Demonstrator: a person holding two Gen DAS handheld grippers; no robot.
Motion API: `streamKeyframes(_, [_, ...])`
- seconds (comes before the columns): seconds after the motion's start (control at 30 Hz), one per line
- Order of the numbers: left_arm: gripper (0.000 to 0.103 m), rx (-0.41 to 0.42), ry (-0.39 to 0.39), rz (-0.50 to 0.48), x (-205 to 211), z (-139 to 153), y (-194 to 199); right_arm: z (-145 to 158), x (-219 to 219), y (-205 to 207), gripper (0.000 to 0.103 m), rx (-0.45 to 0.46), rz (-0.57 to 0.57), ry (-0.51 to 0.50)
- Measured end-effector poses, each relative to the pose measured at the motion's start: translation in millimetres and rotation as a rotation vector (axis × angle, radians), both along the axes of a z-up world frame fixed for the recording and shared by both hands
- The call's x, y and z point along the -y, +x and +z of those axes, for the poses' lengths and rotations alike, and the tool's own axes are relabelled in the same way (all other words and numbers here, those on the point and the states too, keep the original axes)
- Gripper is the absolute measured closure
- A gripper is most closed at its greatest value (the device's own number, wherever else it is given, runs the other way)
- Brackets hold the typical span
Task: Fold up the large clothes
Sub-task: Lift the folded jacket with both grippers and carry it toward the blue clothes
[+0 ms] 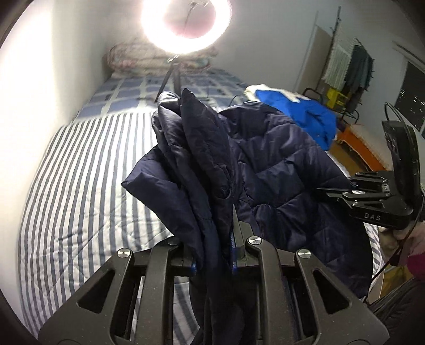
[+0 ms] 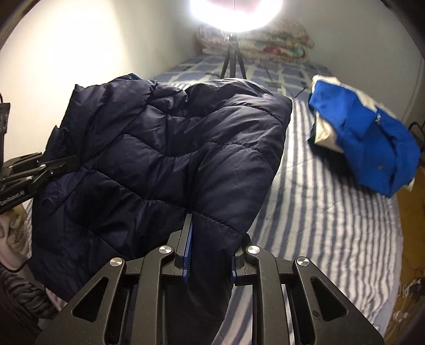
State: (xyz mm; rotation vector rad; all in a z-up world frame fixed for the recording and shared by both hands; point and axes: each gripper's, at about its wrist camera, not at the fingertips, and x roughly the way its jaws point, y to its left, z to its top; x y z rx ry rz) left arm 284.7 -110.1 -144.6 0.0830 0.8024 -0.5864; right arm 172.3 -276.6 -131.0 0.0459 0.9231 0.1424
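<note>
Holding a dark navy quilted jacket (image 2: 164, 148) up over the striped bed (image 2: 318, 212), with both tongs. Left tongs (image 1: 215, 238) pinching a bunched fold of the jacket, jaws narrow on the cloth. Right tongs (image 2: 209, 238) also clamping narrow on an edge of the same jacket, fabric filling the gap between the blue pads. Jacket hanging between the two tongs, lower part draping down. Lying on the bed at the right, well apart, a blue and white garment (image 2: 366, 138). Shining at the far end of the bed, a ring light (image 1: 186, 24) on a small tripod (image 2: 232, 63).
</note>
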Motion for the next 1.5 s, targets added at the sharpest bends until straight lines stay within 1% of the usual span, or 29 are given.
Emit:
streamKeyframes(0.17, [0.088,0.024,-0.014,-0.029,13,11,-8,10,8,-10,0.084,0.038,-0.012,-0.01])
streamKeyframes(0.43, [0.088,0.011,-0.011,-0.079,45,8,-5,15,27,-20,0.085,0.055,-0.044,-0.031])
streamKeyframes(0.67, [0.088,0.047,-0.013,-0.136,87,19,-1,22,57,-25,0.085,0.074,-0.099,-0.042])
streamKeyframes(0.87, [0.088,0.085,-0.045,-0.173,127,30,10,40,85,-27,0.086,0.107,-0.136,-0.102])
streamKeyframes(1.07, [0.088,0.139,-0.077,-0.205,169,46,30,61,115,-22,0.086,0.147,-0.172,-0.171])
streamKeyframes(1.17, [0.088,0.167,-0.095,-0.213,192,53,48,74,132,-13,0.086,0.17,-0.191,-0.209])
streamKeyframes(1.33, [0.088,0.184,-0.135,-0.214,238,61,84,90,163,13,0.086,0.2,-0.221,-0.28])
streamKeyframes(1.5, [0.088,0.193,-0.173,-0.202,283,61,127,101,195,45,0.086,0.227,-0.254,-0.339])
